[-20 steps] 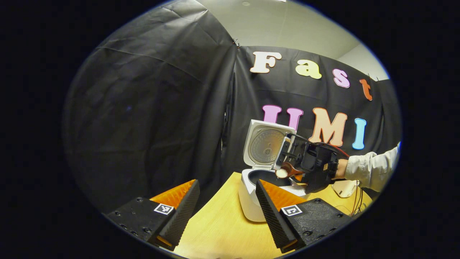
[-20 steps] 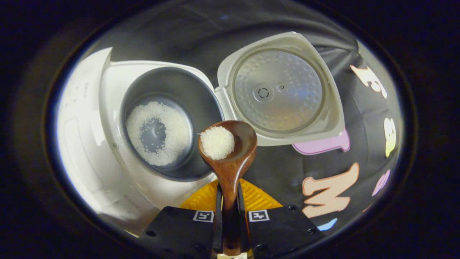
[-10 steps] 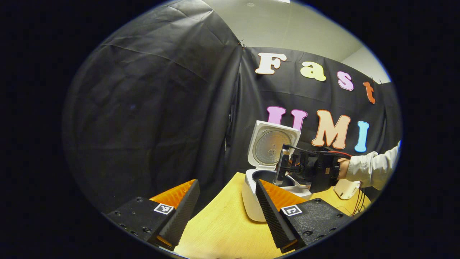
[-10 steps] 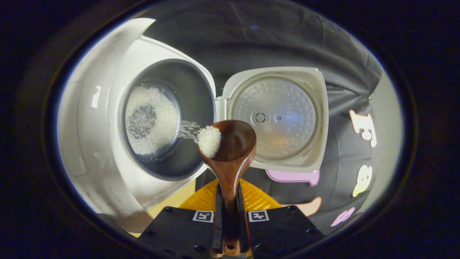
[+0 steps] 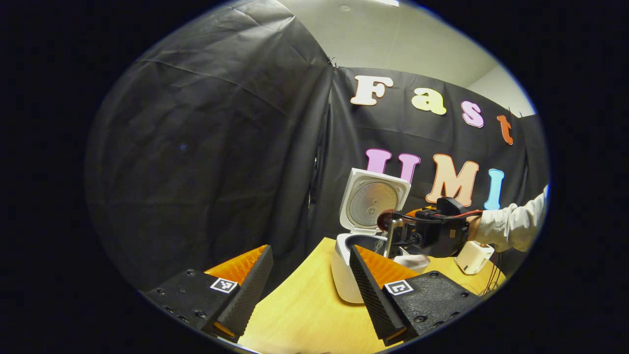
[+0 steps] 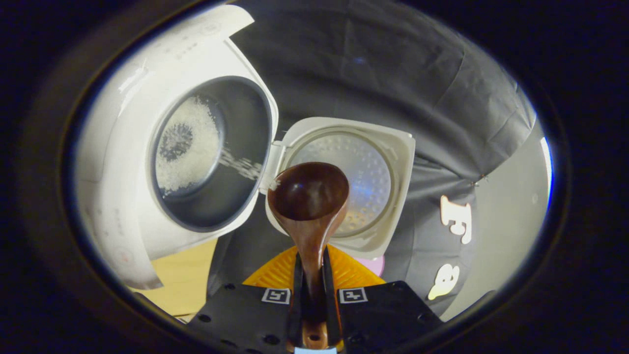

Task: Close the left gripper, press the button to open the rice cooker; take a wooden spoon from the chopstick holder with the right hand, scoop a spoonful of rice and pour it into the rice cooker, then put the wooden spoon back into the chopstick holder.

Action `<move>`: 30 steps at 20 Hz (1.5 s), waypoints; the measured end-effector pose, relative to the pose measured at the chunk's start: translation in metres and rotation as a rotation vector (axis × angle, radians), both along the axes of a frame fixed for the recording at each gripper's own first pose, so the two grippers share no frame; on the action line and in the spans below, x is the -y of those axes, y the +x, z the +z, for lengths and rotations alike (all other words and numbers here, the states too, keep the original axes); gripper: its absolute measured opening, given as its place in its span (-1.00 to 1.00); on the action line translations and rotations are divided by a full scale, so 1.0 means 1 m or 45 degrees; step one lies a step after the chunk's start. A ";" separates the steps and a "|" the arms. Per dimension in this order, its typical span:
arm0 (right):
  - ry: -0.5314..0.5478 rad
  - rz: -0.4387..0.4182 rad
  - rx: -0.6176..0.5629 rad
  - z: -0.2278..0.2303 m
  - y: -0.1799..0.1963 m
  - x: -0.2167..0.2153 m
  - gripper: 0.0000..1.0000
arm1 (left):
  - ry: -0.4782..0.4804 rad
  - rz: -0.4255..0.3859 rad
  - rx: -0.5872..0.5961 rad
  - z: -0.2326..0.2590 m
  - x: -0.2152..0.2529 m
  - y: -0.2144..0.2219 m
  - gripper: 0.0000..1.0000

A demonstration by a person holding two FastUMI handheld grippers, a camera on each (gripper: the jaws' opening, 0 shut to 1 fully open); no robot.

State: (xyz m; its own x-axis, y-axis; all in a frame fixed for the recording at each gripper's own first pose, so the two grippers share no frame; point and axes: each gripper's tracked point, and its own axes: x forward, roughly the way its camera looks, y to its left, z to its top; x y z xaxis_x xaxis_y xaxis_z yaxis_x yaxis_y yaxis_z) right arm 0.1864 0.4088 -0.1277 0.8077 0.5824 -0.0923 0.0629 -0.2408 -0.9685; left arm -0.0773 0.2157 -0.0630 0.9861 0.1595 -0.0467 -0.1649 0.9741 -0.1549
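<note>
No readable text, only square coded markers on both grippers.

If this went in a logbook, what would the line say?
pouring | right gripper shut on wooden spoon, tipped, bowl empty | rice in rice cooker | left gripper open

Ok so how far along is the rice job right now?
Done: the rice cooker lid is up. In hand: the right gripper clamps the wooden spoon, its bowl bare, grains falling onto rice in the pot. The left gripper is open over the table. Left: return the spoon to the chopstick holder.
</note>
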 end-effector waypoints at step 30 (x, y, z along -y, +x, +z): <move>1.380 -0.685 -1.708 -0.029 -0.146 0.209 -0.56 | 0.170 -0.409 0.083 0.048 0.173 0.061 0.76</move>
